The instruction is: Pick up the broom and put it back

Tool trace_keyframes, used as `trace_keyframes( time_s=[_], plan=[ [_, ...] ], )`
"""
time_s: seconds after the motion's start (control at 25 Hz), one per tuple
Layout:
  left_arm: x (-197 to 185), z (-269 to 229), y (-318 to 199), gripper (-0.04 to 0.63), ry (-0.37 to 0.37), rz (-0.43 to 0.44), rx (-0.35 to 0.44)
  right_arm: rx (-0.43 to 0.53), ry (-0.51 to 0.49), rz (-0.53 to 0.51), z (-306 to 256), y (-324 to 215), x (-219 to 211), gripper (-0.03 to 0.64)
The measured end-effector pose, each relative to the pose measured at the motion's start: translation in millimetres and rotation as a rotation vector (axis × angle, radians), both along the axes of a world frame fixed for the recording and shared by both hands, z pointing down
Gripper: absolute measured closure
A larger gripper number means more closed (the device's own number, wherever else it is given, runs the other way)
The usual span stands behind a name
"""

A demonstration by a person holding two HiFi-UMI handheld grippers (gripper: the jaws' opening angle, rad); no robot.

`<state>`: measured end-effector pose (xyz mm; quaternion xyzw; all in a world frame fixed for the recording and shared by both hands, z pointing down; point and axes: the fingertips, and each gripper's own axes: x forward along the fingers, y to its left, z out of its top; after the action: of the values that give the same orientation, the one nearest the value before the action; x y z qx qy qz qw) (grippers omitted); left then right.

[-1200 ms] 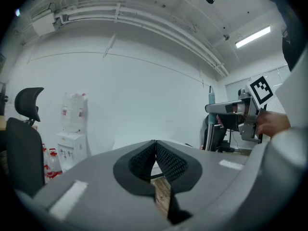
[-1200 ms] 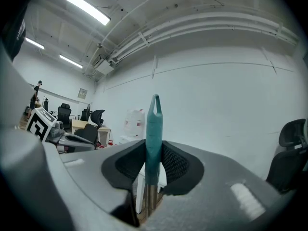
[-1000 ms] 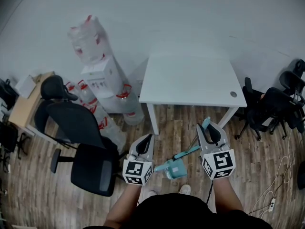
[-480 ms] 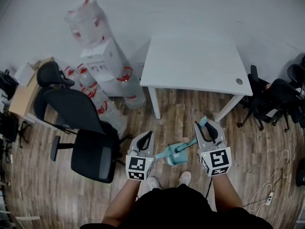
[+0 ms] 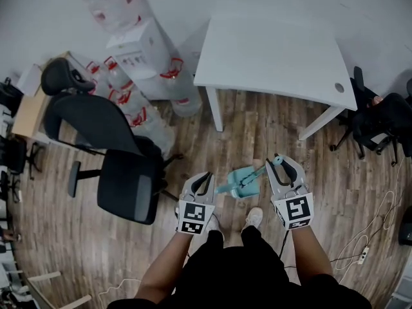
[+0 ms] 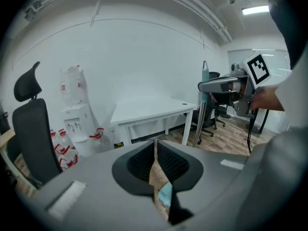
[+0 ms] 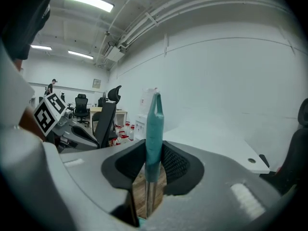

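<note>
A broom with a teal grip (image 5: 277, 161) and thin metal pole slants down to its teal head (image 5: 240, 181) near the wood floor, in front of the person's shoes. My right gripper (image 5: 282, 167) is shut on the grip; in the right gripper view the teal grip (image 7: 154, 124) stands upright between the pads of my right gripper (image 7: 153, 163). My left gripper (image 5: 201, 179) hangs left of the broom head and holds nothing. Its jaws are just starting to open: in the left gripper view only a thin slit shows in my left gripper (image 6: 155, 152), with floor behind.
A white table (image 5: 277, 50) stands ahead by the wall. A black office chair (image 5: 119, 159) is close on the left, with a water dispenser (image 5: 145, 47) and several bottles behind it. More black chairs (image 5: 380, 118) stand right. A cable and power strip (image 5: 362, 256) lie on the floor.
Both grippers have sunk toward the floor, the right one carrying the broom down with it. The broom's teal head now lies lower, just ahead of the shoes.
</note>
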<state>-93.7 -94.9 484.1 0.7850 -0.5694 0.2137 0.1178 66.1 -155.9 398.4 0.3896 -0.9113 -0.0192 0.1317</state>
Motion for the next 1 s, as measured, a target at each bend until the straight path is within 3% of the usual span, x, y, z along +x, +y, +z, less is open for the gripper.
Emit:
trace_keyframes(
  time_s=[0.28,0.48,0.68,0.88,1.0],
  plan=[
    [7,61,18,0.512,-0.015,0.041,-0.130,-0.034,0.055,-0.064,49,14,-13,0.512],
    [21,102,26,0.454,-0.092,0.108,-0.223,-0.050,0.096,-0.116,75,22,-20,0.514],
    [36,141,31,0.413,-0.204,0.204,-0.253,-0.071,0.109,-0.160,99,32,-29,0.514],
    [40,179,35,0.364,-0.323,0.286,-0.293,-0.085,0.214,-0.250,123,47,-40,0.514],
    [40,196,38,0.351,-0.341,0.312,-0.327,-0.101,0.236,-0.293,141,57,-45,0.514]
  ],
)
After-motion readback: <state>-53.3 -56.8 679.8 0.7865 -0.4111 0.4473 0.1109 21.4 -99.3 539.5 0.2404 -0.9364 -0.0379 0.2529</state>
